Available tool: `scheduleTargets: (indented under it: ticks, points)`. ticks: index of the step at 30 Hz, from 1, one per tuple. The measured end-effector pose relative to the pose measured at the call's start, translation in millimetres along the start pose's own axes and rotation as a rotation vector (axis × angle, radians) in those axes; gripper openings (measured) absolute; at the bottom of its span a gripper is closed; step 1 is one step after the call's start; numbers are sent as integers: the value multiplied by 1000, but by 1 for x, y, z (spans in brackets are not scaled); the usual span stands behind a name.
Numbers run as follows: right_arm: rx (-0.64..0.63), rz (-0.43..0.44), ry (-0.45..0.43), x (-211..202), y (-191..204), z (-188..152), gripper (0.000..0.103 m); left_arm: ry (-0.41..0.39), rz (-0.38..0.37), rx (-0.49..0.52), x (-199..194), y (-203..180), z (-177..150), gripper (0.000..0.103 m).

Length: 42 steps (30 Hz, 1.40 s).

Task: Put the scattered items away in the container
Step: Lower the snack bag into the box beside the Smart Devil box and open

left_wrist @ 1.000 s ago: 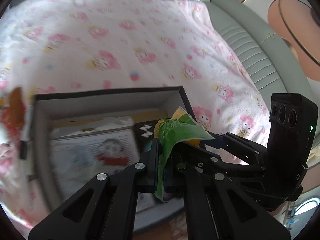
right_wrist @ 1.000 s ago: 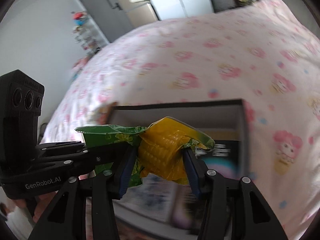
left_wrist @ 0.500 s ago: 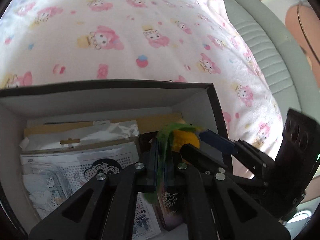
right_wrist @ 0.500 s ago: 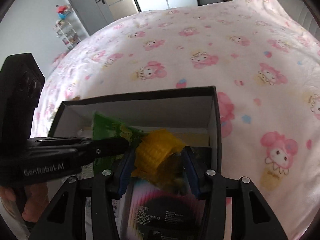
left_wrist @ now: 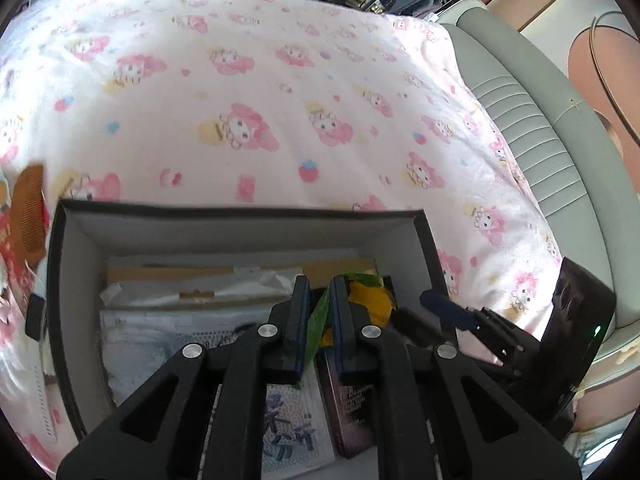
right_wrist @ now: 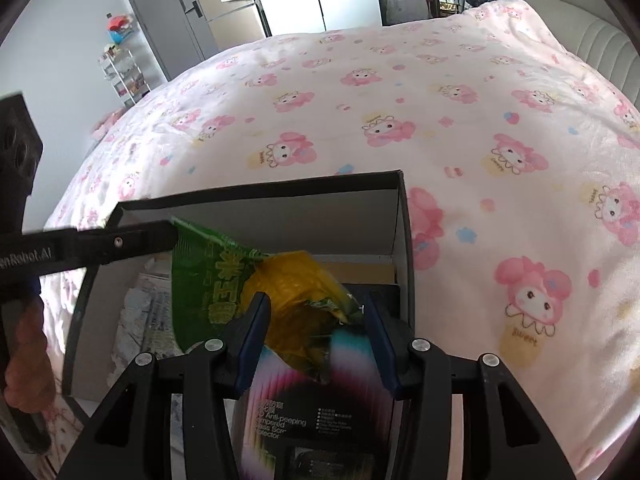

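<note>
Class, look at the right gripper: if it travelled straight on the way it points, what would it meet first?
Probably the black screen-protector box lying in the container, just under the corn packet between the right gripper's fingers; depth is unclear.

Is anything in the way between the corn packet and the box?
No. The corn packet already hangs inside the box, just above the flat packages lying there. The right gripper holds its yellow end; the left gripper jaws are opening around the green edge.

Corn pack [right_wrist: 280,292] is now down inside the box [left_wrist: 240,236] — was above it. Left gripper [left_wrist: 319,300] jaws are opening — green wrapper edge between them.
</note>
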State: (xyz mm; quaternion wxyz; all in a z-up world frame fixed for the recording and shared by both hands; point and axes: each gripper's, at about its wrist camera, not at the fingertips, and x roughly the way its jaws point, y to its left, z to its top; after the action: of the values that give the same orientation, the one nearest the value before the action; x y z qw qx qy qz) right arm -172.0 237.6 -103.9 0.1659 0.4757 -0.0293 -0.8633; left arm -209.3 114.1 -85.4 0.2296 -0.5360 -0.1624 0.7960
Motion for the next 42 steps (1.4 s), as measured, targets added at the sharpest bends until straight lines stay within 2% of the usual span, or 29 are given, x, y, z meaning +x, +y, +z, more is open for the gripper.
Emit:
scheduleTargets:
  ticks: [3, 5, 7, 8, 10, 11, 12, 13, 16, 20, 22, 24, 26, 27, 30, 31, 34, 37, 40, 42]
  points:
    - [17, 7, -12, -6, -2, 2, 44, 37, -23, -23, 12, 5, 0, 8]
    - [8, -4, -20, -10, -2, 2, 44, 43, 9, -12, 16, 4, 0, 8]
    - [10, 11, -20, -18, -5, 2, 44, 47, 83, 10, 16, 1, -1, 8]
    - [11, 38, -12, -20, -5, 1, 44, 55, 116, 15, 17, 1, -2, 8]
    - [-7, 216, 85, -11, -2, -2, 44, 71, 148, 9, 21, 5, -4, 8]
    - [-14, 262, 107, -6, 1, -5, 44, 85, 158, 0, 24, 8, -4, 8]
    - [-20, 266, 121, 0, 4, -7, 44, 98, 160, -8, 27, 11, -5, 9]
    - [-37, 242, 140, 6, 9, -10, 44, 109, 157, -18, 28, 13, -7, 9]
    - [-92, 158, 125, 12, 19, -11, 44, 119, 118, -49, 29, 20, -8, 10]
    - [-71, 69, 92, 14, 13, -9, 44, 72, 86, -68, 20, 19, -6, 10]
    - [-59, 30, 70, 11, 7, -8, 44, 47, 120, -89, 18, 18, -9, 16]
    - [-44, 16, 50, 8, 4, -6, 44, 42, 190, -87, 22, 15, -19, 16]
    - [-52, -26, 26, 5, 4, -4, 42, 58, 231, -68, 29, 11, -22, 17]
    - [-63, -39, 14, 5, 4, -4, 42, 78, 225, -69, 35, 10, -20, 17]
    - [-62, -34, 5, 3, 3, -4, 42, 145, 154, -76, 57, 6, -10, 17]
    - [-58, -24, 3, 2, 1, -4, 42, 148, 151, -62, 61, 1, -7, 17]
    - [-43, 5, -2, 1, -3, -4, 42, 100, 201, 2, 64, -14, 0, 17]
    - [-21, 36, -3, 0, -6, -4, 42, 61, 205, 8, 51, -14, 4, 17]
    - [-14, 46, -7, -2, -7, -3, 42, 27, 147, -17, 24, -5, 6, 17]
    - [-9, 36, -18, -6, -7, -2, 42, 53, 69, -12, 15, -3, 2, 17]
